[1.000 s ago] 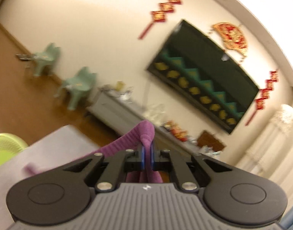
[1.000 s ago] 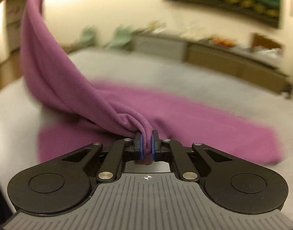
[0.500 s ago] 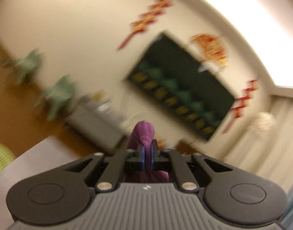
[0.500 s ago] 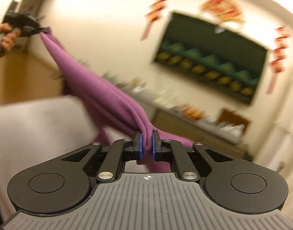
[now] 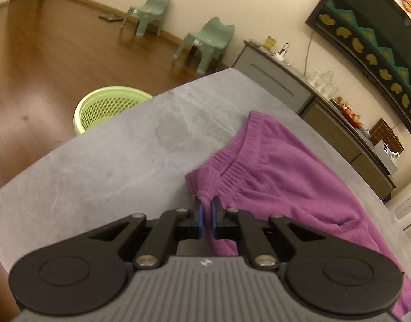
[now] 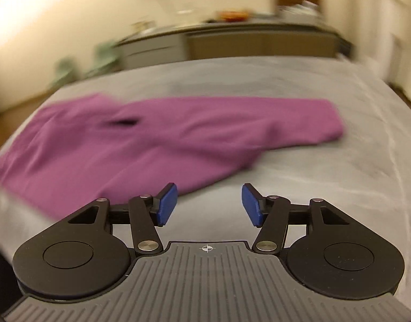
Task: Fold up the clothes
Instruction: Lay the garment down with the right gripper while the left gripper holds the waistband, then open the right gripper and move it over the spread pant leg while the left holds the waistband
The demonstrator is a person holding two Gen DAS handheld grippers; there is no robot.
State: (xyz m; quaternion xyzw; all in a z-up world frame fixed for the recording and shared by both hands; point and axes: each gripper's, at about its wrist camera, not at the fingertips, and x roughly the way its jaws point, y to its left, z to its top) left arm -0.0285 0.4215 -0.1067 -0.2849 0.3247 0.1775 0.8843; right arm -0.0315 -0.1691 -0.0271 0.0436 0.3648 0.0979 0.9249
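The left gripper (image 5: 206,209) has its blue pads pressed together on a small bunched fold at the waistband of the purple trousers (image 5: 283,177). The pinched bit is a fuzzy, knitted-looking nub that rises just ahead of the fingertips, and the ribbed elastic band runs away from it, forward and to the right. Beyond the band the cloth turns smooth and soft, lying flat on the grey table (image 5: 111,155) and stretching off to the right of the tool, with a loose edge passing underneath its black body. The tabletop is matte, mottled like stone, with a rounded edge. Past that edge, ahead and to the left of the tool, stands a lime-green plastic basket (image 5: 108,107) with a lattice wall, on a glossy brown wooden floor (image 5: 44,53). Further on are two pale green moulded chairs (image 5: 205,43) against the wall.

The right gripper (image 6: 208,205) has just been opening. Its jaws now stand spread, the flat blue pads (image 6: 166,204) angled outward with only bare table between them. The trousers (image 6: 157,145) lie ahead of it as one long purple shape, blurred in this view. The broad part spreads forward and to the left of the tool, and a narrower leg reaches to the right and ends in a rounded cuff. The nearest hem sits just in front of the left pad; whether it touches I cannot tell. The table (image 6: 326,187) there is the same grey with pale streaks.
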